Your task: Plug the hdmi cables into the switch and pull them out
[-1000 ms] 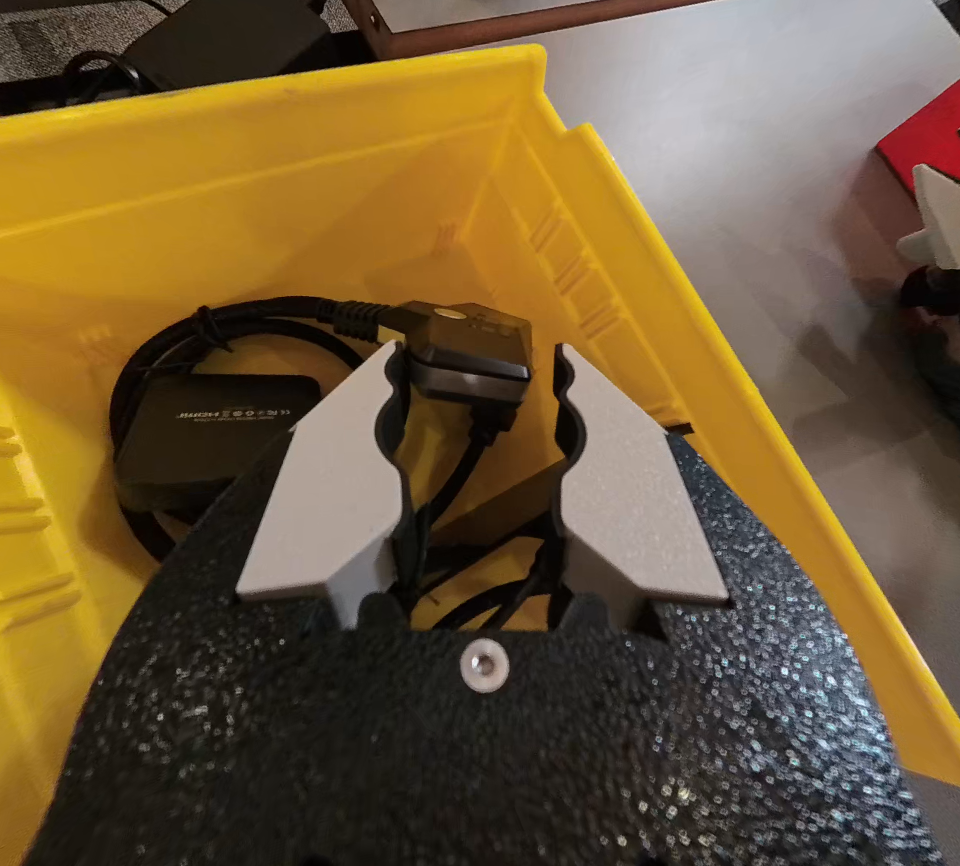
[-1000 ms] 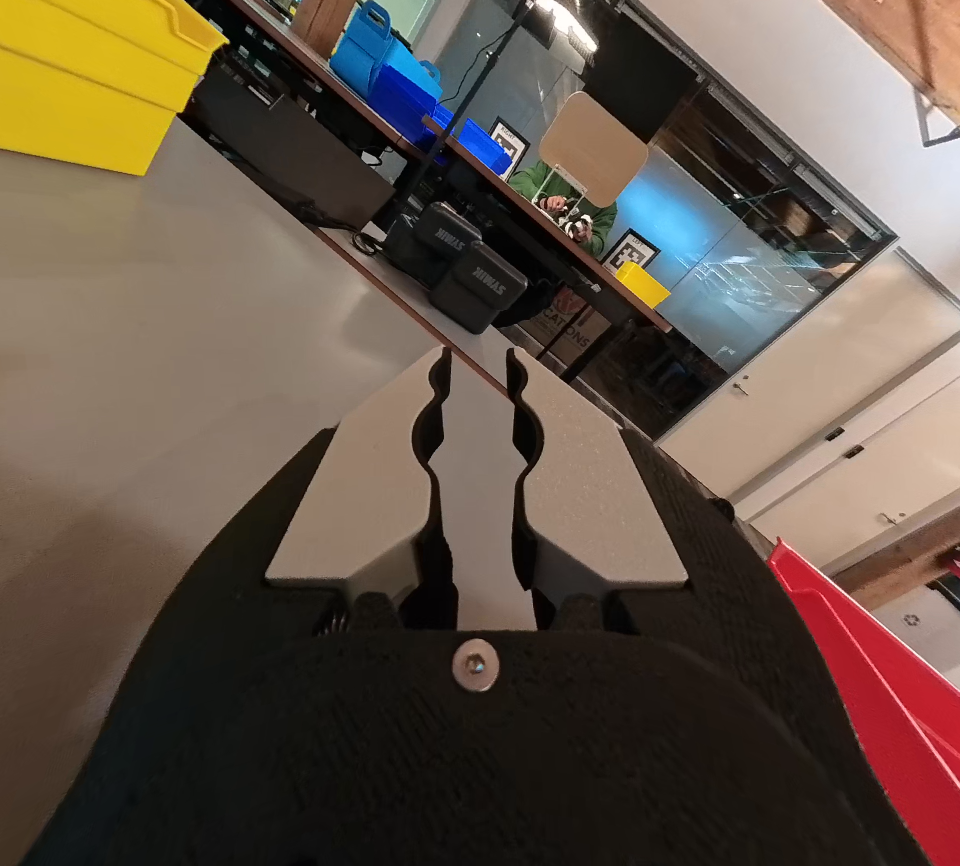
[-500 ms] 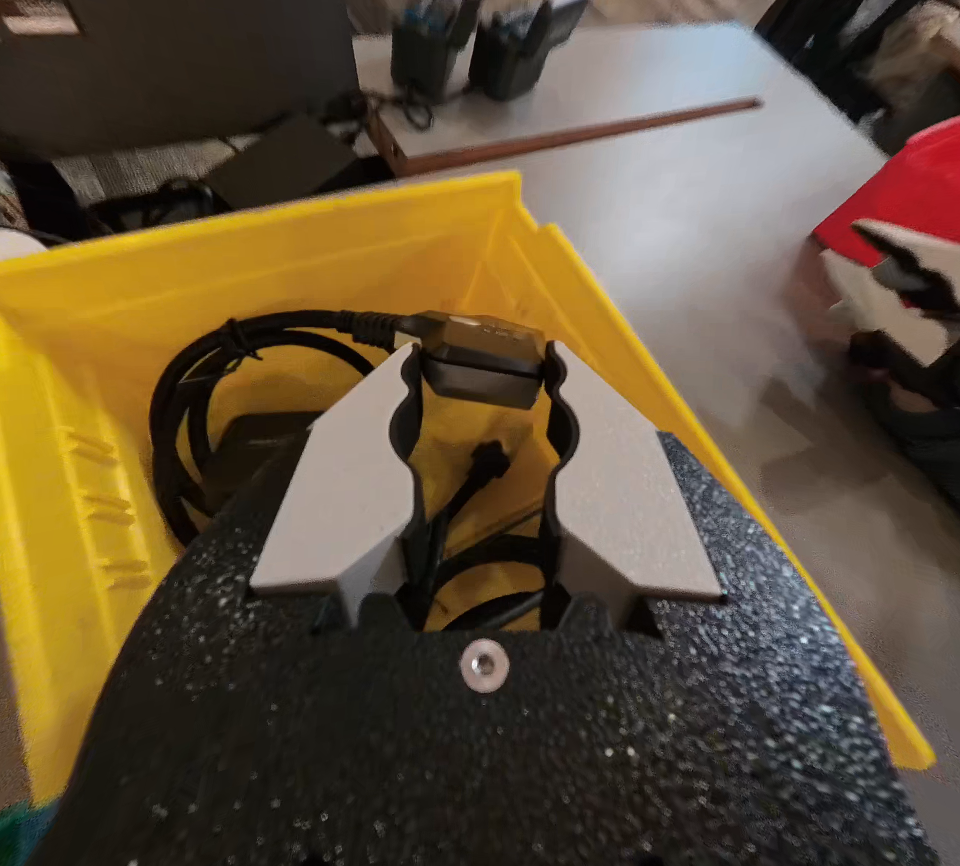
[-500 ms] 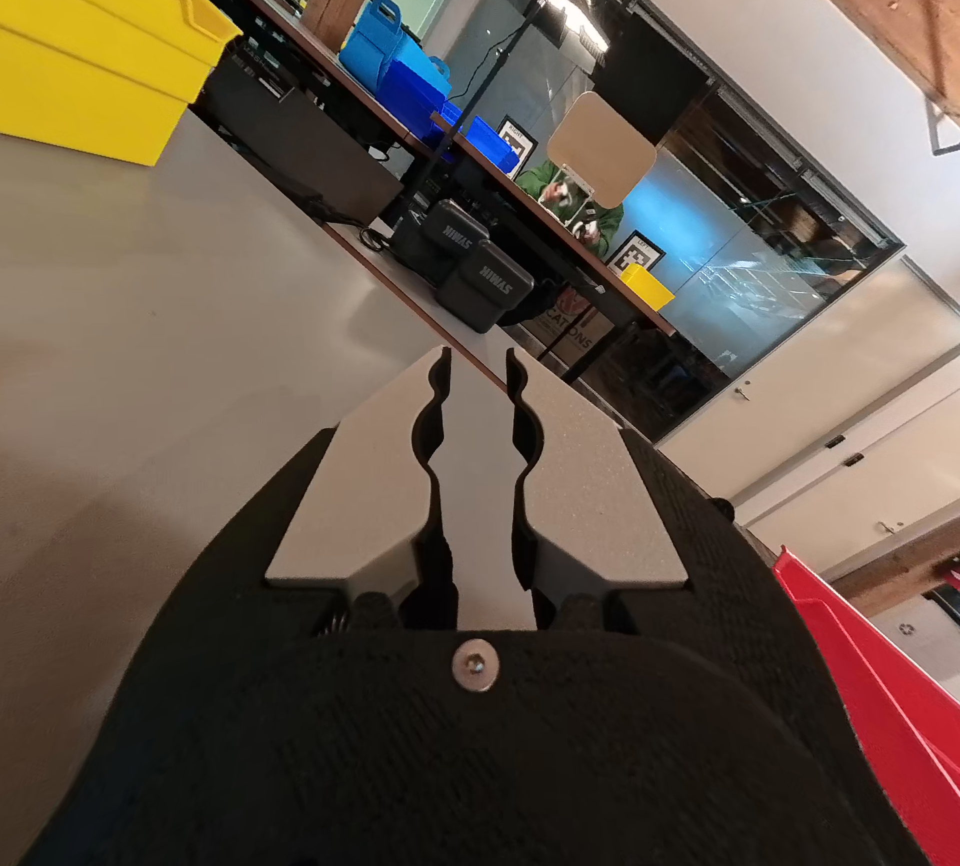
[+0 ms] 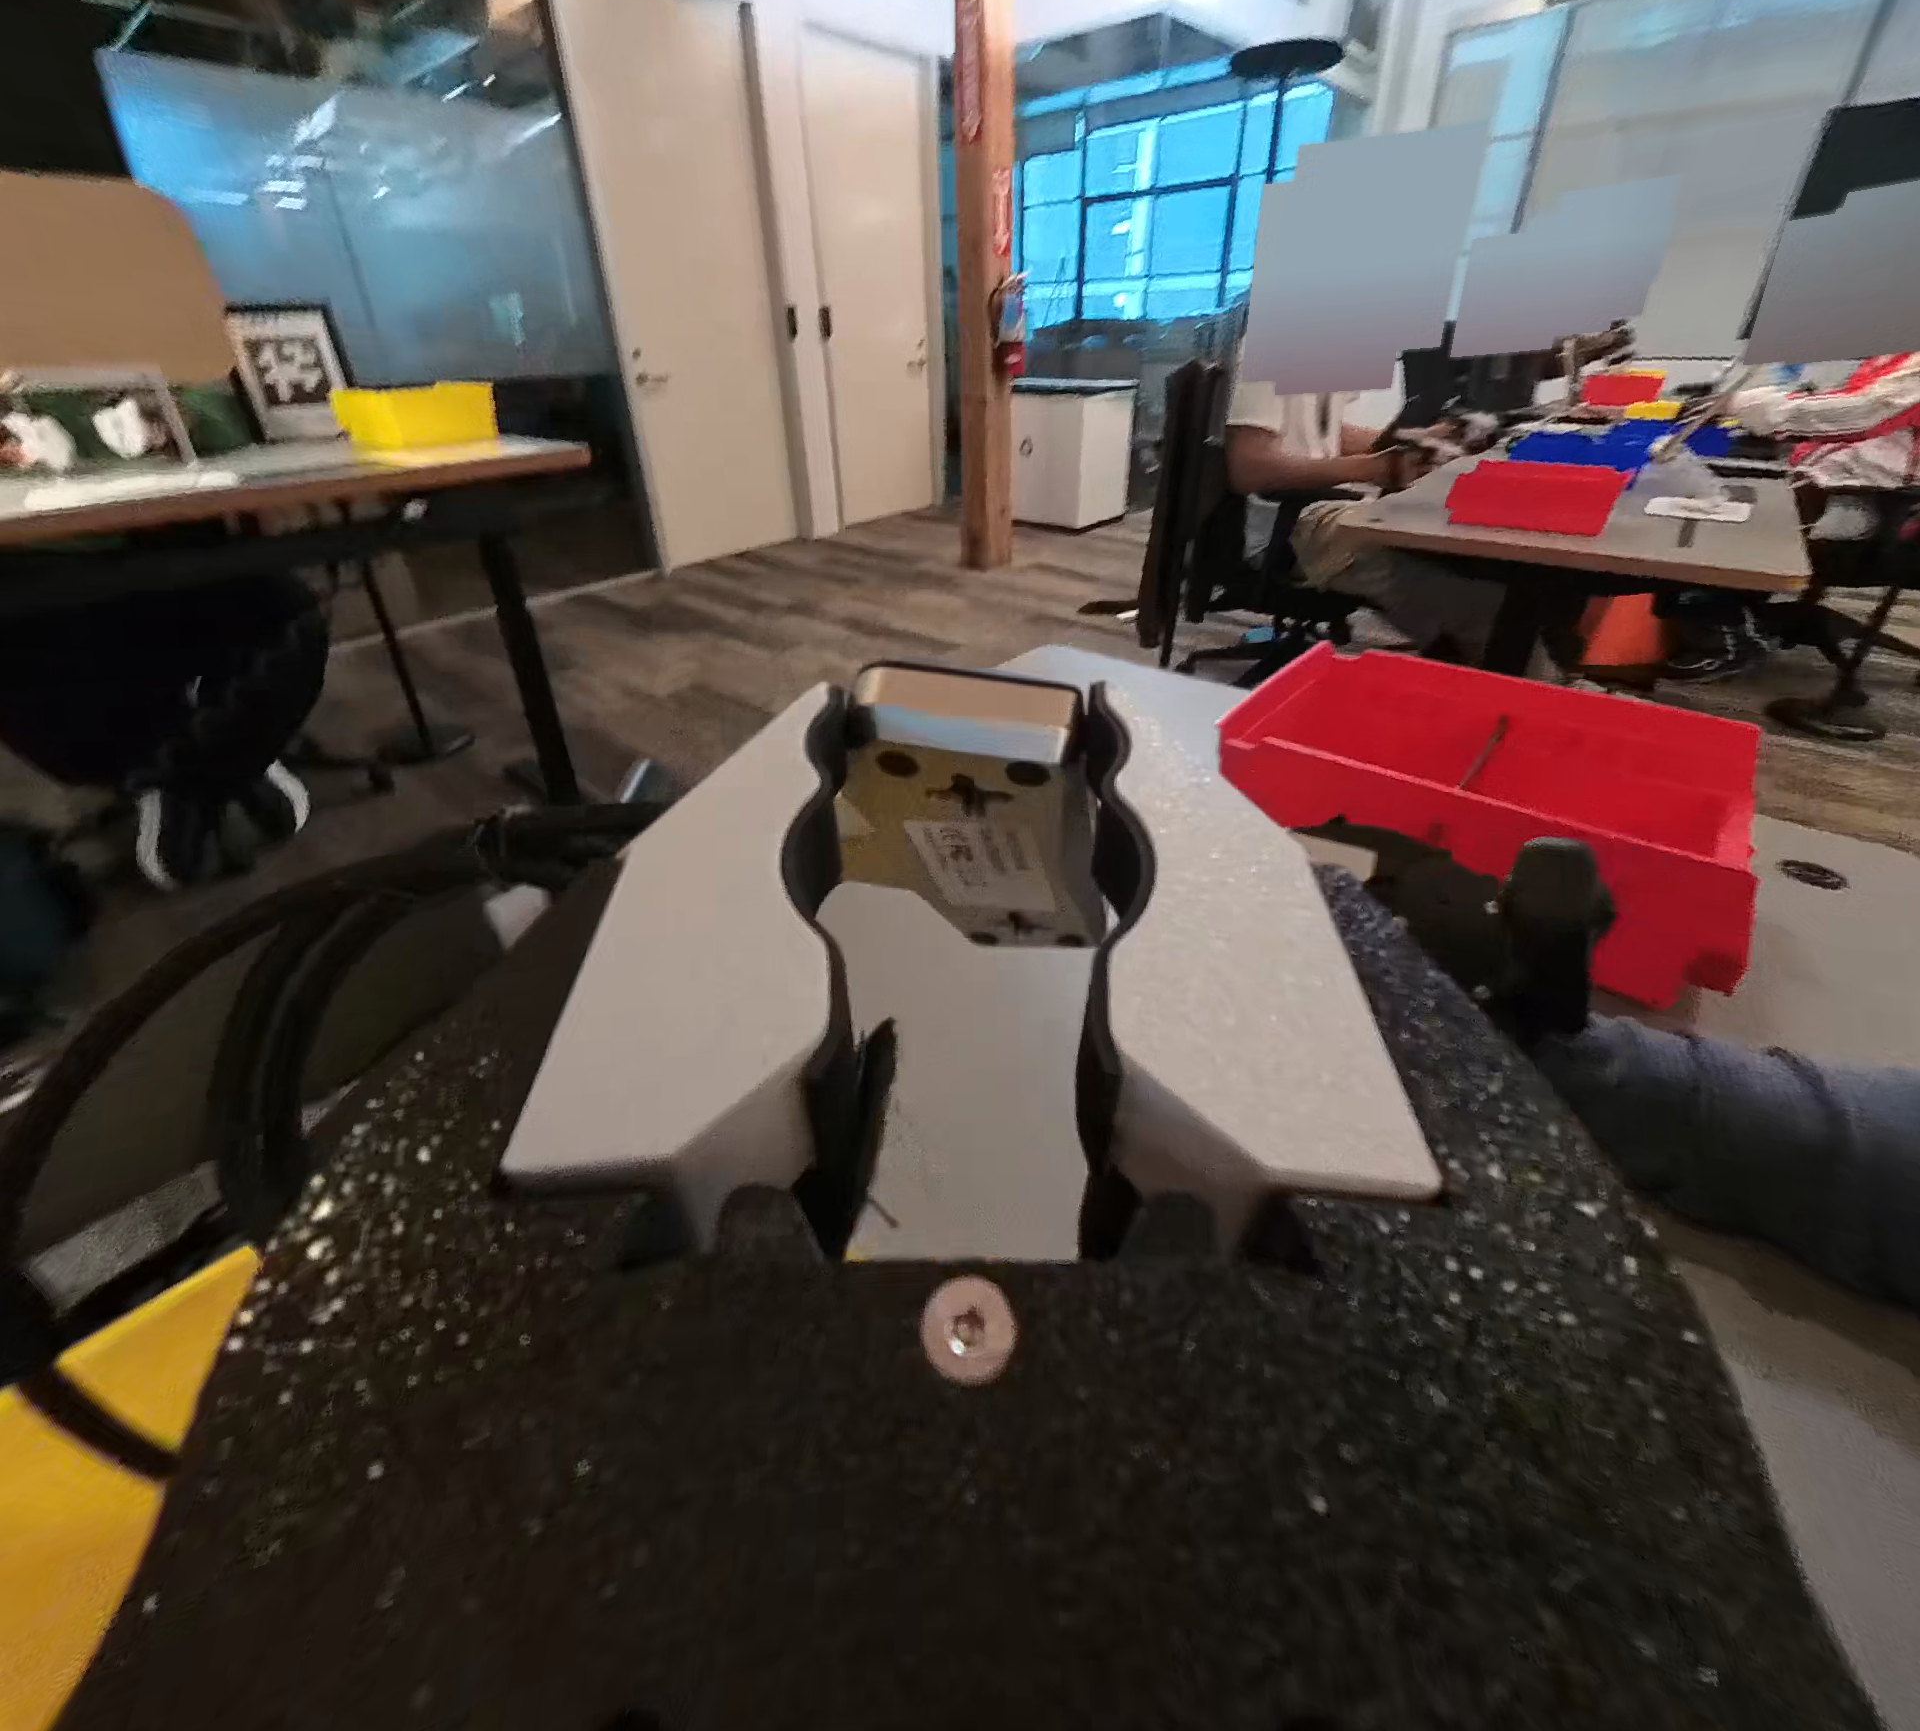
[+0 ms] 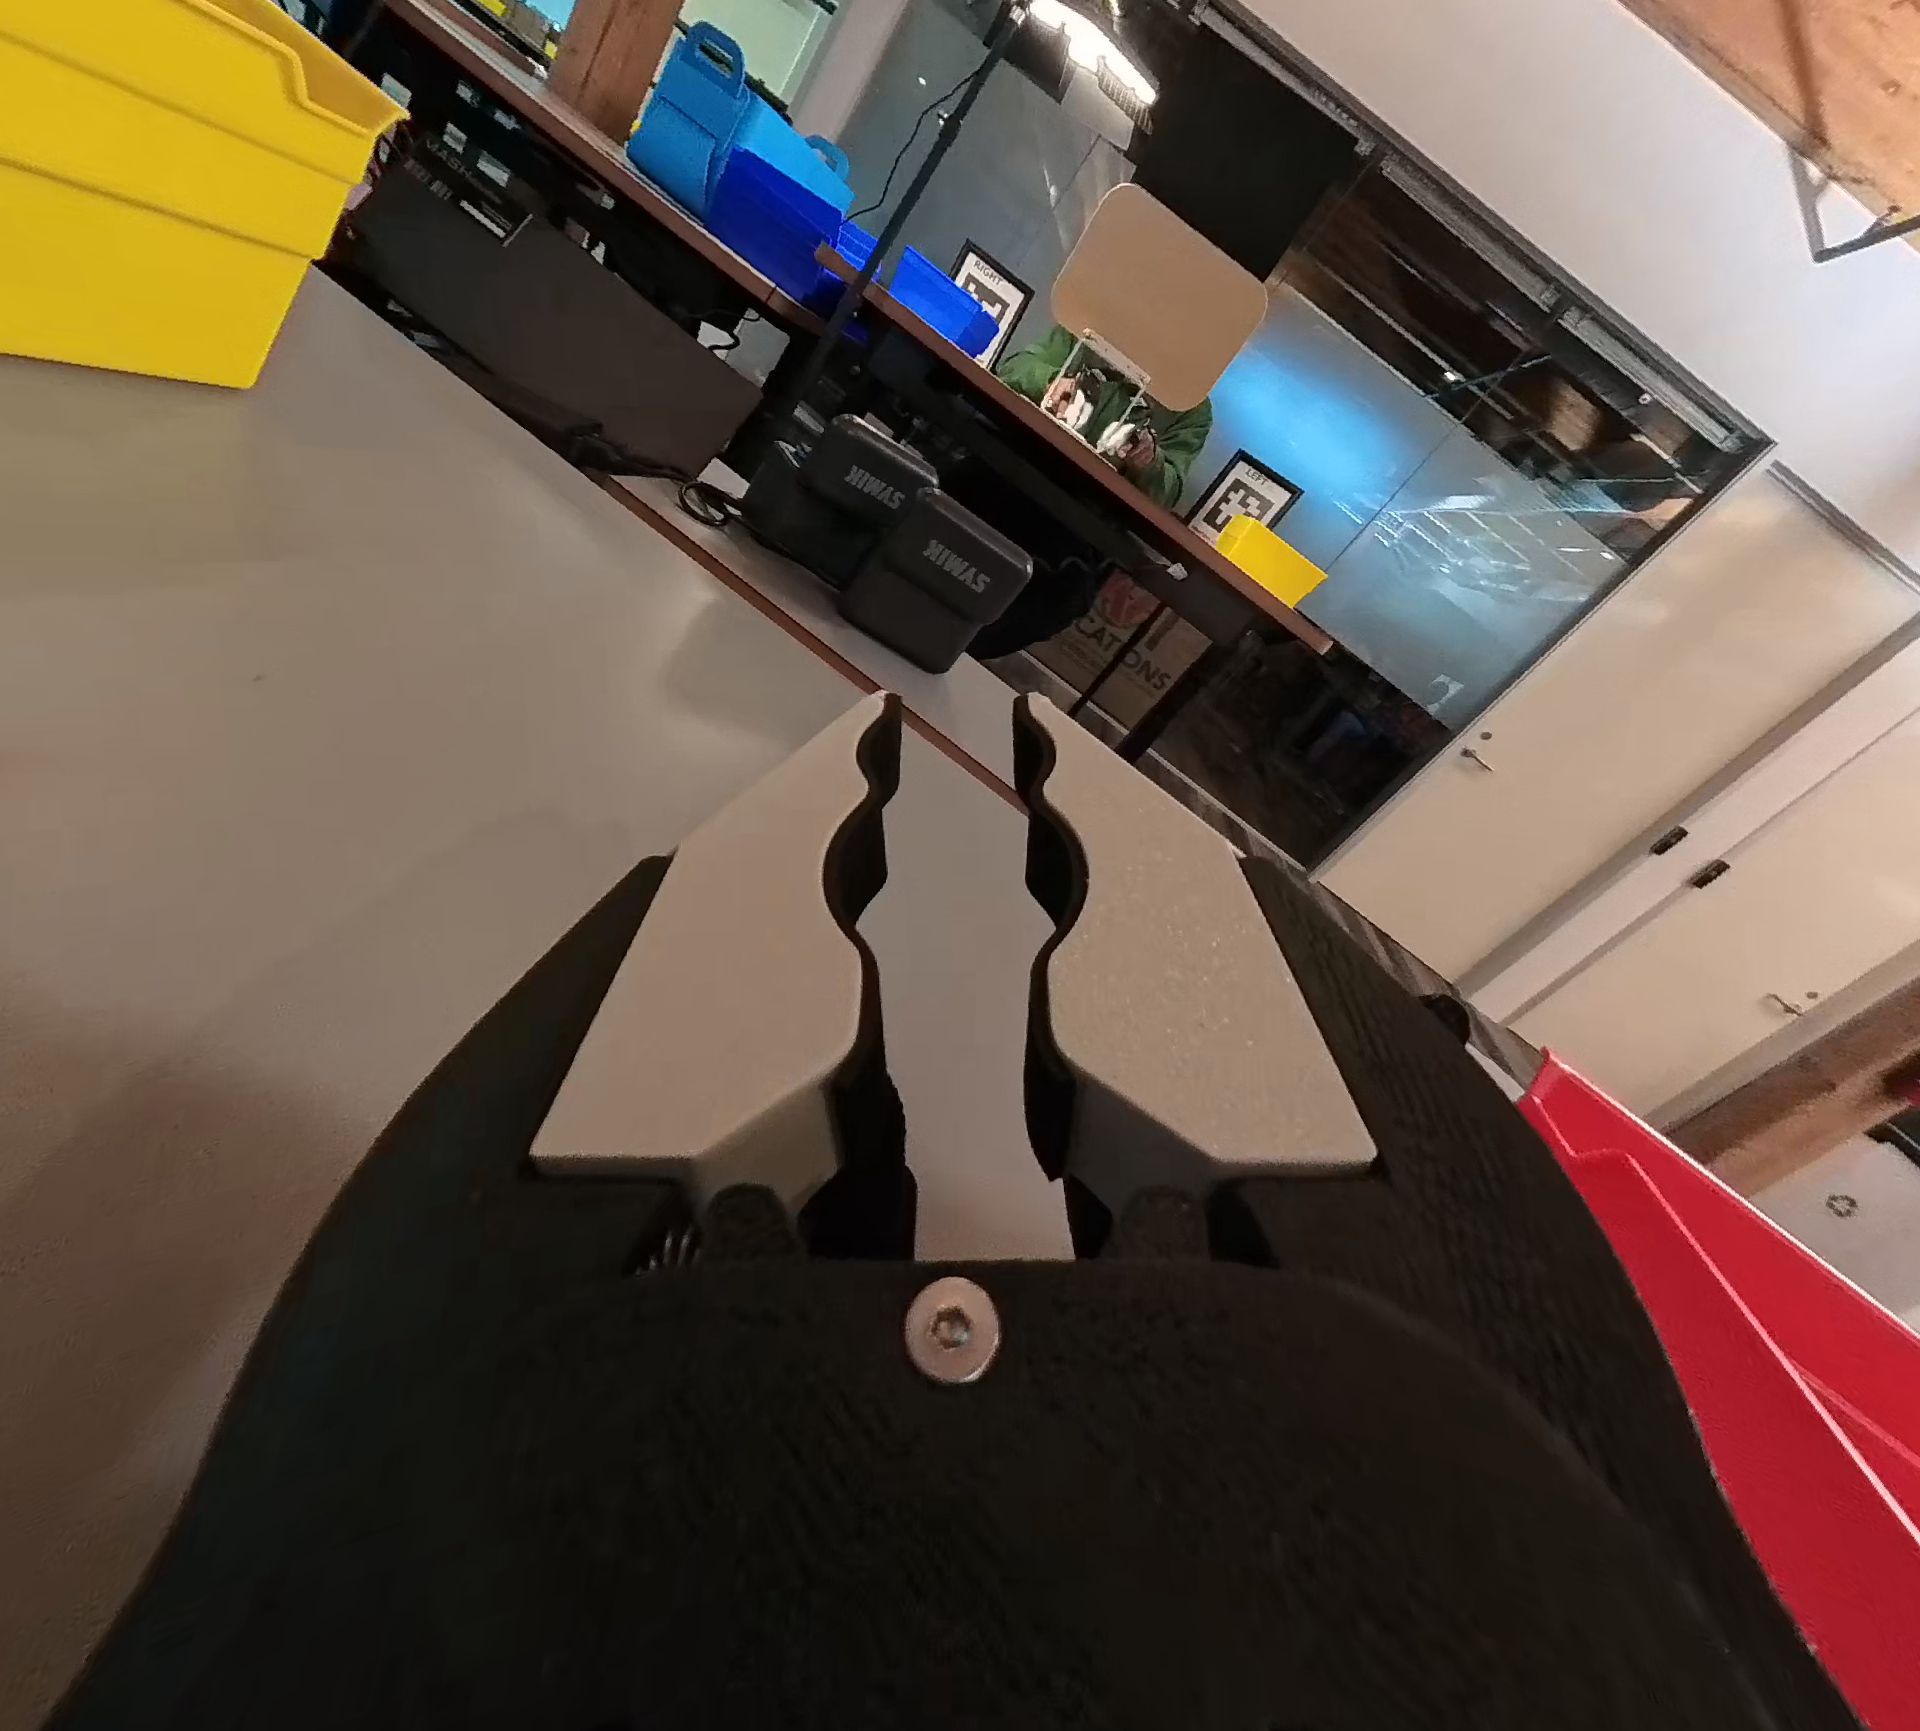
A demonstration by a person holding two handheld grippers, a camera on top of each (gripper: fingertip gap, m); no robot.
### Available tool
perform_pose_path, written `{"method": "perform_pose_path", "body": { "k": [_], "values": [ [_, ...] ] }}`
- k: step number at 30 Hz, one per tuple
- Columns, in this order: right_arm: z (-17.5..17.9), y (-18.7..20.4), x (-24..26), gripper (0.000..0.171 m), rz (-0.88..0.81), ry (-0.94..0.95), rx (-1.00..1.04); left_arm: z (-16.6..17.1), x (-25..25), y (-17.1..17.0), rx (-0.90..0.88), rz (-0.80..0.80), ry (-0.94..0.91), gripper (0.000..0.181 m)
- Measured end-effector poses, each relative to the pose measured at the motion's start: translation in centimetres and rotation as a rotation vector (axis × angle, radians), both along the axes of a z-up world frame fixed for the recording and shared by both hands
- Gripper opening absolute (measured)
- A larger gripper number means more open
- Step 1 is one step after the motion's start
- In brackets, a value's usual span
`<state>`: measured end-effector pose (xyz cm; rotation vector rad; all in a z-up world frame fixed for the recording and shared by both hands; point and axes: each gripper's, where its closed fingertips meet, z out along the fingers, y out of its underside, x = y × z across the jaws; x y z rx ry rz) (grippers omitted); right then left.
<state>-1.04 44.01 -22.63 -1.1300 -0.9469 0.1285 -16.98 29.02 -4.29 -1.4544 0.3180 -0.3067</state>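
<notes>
My left gripper (image 5: 964, 705) is shut on a small grey metal switch box (image 5: 966, 819) and holds it up in the air, underside facing the camera. A black cable (image 5: 312, 933) loops off to the left from it. A corner of the yellow bin (image 5: 94, 1432) shows at the bottom left. My right gripper (image 6: 948, 715) rests low over the grey table (image 6: 312, 642), its jaws a narrow gap apart with nothing between them. In the left wrist view the right gripper's dark body (image 5: 1548, 912) and a sleeve (image 5: 1714, 1162) show at the right.
A red bin (image 5: 1507, 788) stands on the table to the right; its wall also shows in the right wrist view (image 6: 1714, 1318). The yellow bin (image 6: 156, 227) stands at the far left. Two black cases (image 6: 894, 559) stand near the table's far edge. People sit at other desks. Across from one pair of fingers to the other is roughly 30 cm.
My left gripper closed on the switch box and lifted it out of the yellow bin, the view swinging up toward the room. The right gripper has barely moved.
</notes>
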Motion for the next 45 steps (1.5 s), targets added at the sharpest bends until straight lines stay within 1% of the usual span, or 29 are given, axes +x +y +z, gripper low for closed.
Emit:
{"method": "perform_pose_path", "body": {
  "k": [3,5,10,13,18,21,23,26,28,31,32,36,38,40,42,45],
  "values": [
    [0.1,0.1,0.2,0.020,-0.005,0.010,-0.003,0.4,3.9,-0.1,0.024,-0.114,-0.007,0.044],
    [0.2,0.2,0.4,0.020,-0.013,0.022,-0.007,-0.4,6.1,0.6,-0.002,-0.150,0.007,0.044],
    [0.7,1.3,1.8,0.021,-0.065,0.077,-0.028,-5.6,11.2,3.5,-0.158,-0.166,0.095,0.044],
    [1.0,1.9,2.8,0.021,-0.094,0.113,-0.041,-9.6,13.3,5.4,-0.225,-0.099,0.233,0.044],
    [1.1,2.2,3.2,0.021,-0.109,0.130,-0.047,-15.4,14.8,7.4,-0.293,-0.021,0.430,0.044],
    [1.0,2.1,3.0,0.021,-0.103,0.117,-0.043,-17.4,14.6,8.1,-0.307,0.020,0.504,0.044],
    [1.0,2.0,2.9,0.021,-0.099,0.113,-0.042,-17.6,14.0,8.4,-0.312,0.042,0.502,0.044],
    [0.9,2.0,2.8,0.021,-0.096,0.111,-0.041,-17.9,13.0,8.7,-0.346,0.050,0.440,0.044],
    [0.9,1.9,2.7,0.021,-0.094,0.103,-0.038,-18.5,12.5,8.8,-0.391,0.048,0.409,0.044],
    [0.7,1.8,2.4,0.021,-0.088,0.083,-0.030,-19.7,12.3,8.7,-0.461,0.033,0.414,0.043],
    [0.7,1.7,2.3,0.021,-0.086,0.079,-0.028,-19.8,12.4,8.7,-0.471,0.027,0.405,0.046],
    [0.7,1.7,2.2,0.021,-0.083,0.076,-0.028,-18.9,12.9,7.7,-0.524,-0.031,0.386,0.077],
    [0.7,1.7,2.2,0.022,-0.083,0.078,-0.028,-17.0,13.3,6.4,-0.547,-0.088,0.355,0.088],
    [0.7,1.7,2.3,0.022,-0.083,0.081,-0.029,-13.9,12.9,4.7,-0.516,-0.116,0.340,0.089],
    [0.8,1.7,2.3,0.023,-0.083,0.086,-0.031,-10.1,10.3,3.4,-0.429,-0.039,0.337,0.085],
    [0.8,1.7,2.3,0.023,-0.082,0.091,-0.033,-5.2,3.2,1.9,-0.296,0.210,0.293,0.074]
  ]
}}
